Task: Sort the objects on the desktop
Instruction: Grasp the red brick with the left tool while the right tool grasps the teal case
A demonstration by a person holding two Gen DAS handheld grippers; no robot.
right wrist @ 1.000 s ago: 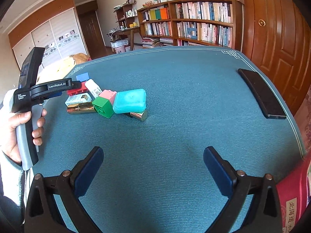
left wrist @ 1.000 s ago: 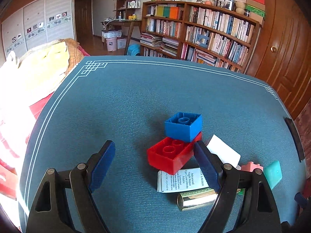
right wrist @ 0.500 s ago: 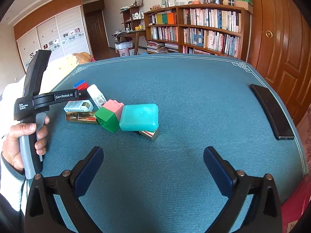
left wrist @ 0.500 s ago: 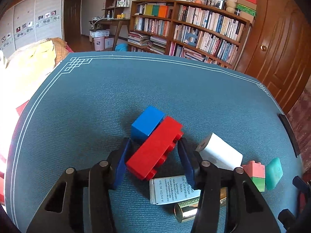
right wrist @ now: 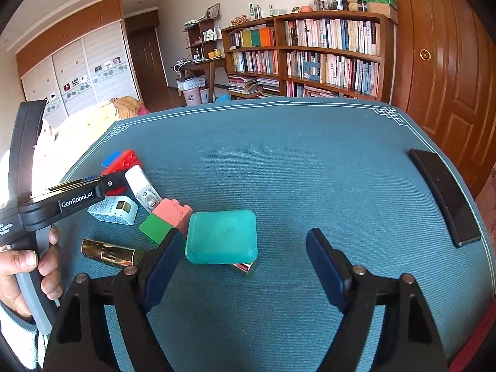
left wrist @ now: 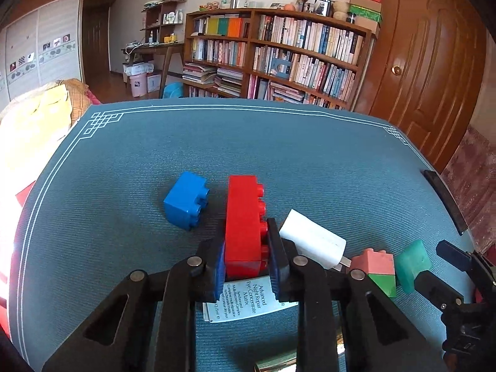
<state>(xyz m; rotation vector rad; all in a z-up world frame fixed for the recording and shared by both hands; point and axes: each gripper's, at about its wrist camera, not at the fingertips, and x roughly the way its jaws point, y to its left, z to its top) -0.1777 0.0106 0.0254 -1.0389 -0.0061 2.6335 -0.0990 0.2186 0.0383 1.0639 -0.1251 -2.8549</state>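
Observation:
My left gripper (left wrist: 246,248) is shut on the long red brick (left wrist: 245,217), held on its side with the studs to the right. A blue brick (left wrist: 186,200) lies apart to its left. A white charger (left wrist: 311,241), a pink-and-green brick (left wrist: 376,268) and a teal soap box (left wrist: 412,263) lie to the right, a white carton (left wrist: 245,299) below. My right gripper (right wrist: 245,257) is open just before the teal soap box (right wrist: 221,237), beside the pink-and-green brick (right wrist: 166,217). The left gripper (right wrist: 114,183) shows there on the red brick (right wrist: 124,161).
A gold tube (right wrist: 108,252) lies left of my right gripper, another small metal tube (right wrist: 246,266) under the teal box. A black phone (right wrist: 443,195) lies near the table's right edge. Blue cloth (right wrist: 310,155) covers the table. Bookshelves stand behind.
My left gripper closed on the red brick and turned it; the blue brick came off and lies to the left. My right gripper moved forward toward the teal box.

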